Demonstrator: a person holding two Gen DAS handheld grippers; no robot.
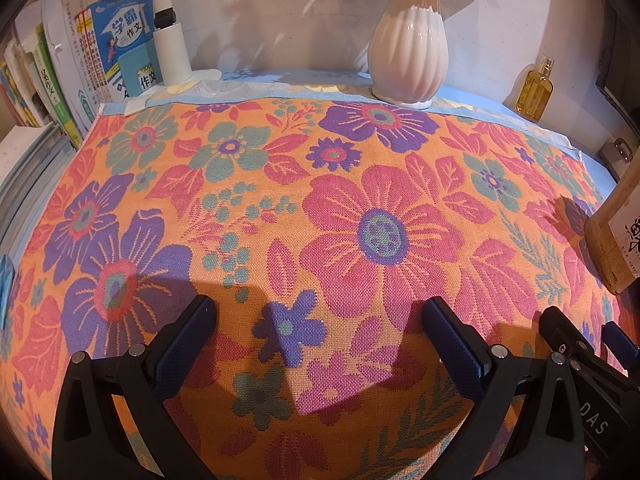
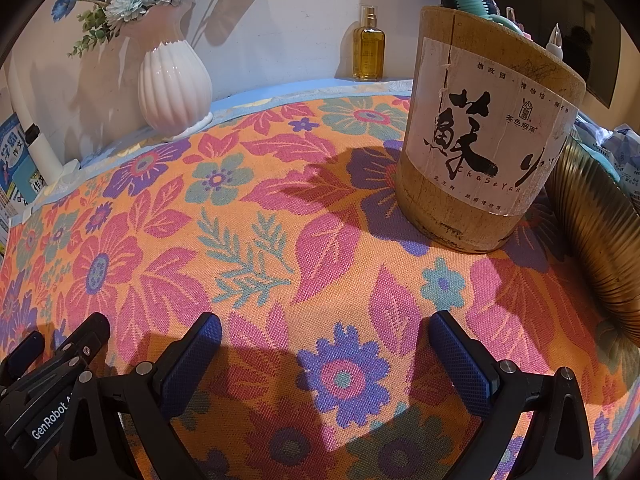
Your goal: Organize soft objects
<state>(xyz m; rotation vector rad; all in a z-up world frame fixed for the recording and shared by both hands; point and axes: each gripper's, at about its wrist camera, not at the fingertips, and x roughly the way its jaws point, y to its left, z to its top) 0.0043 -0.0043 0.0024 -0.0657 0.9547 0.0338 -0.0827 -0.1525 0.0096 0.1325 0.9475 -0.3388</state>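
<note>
Plainly the work is at its approach step: the floral cloth [image 1: 360,216] lies spread flat over the table, and both the left gripper [image 1: 320,344] and the right gripper [image 2: 324,360] hover over its near part with jaws wide apart, holding nothing. Next, I judge, each must drop to an edge and pinch it for a fold, though the near hem is probably out of view; the bamboo holder [image 2: 484,132] at two o'clock rests on the cloth and the white vase [image 1: 408,40] at twelve o'clock touches its far edge, so both may hinder lifting.
</note>
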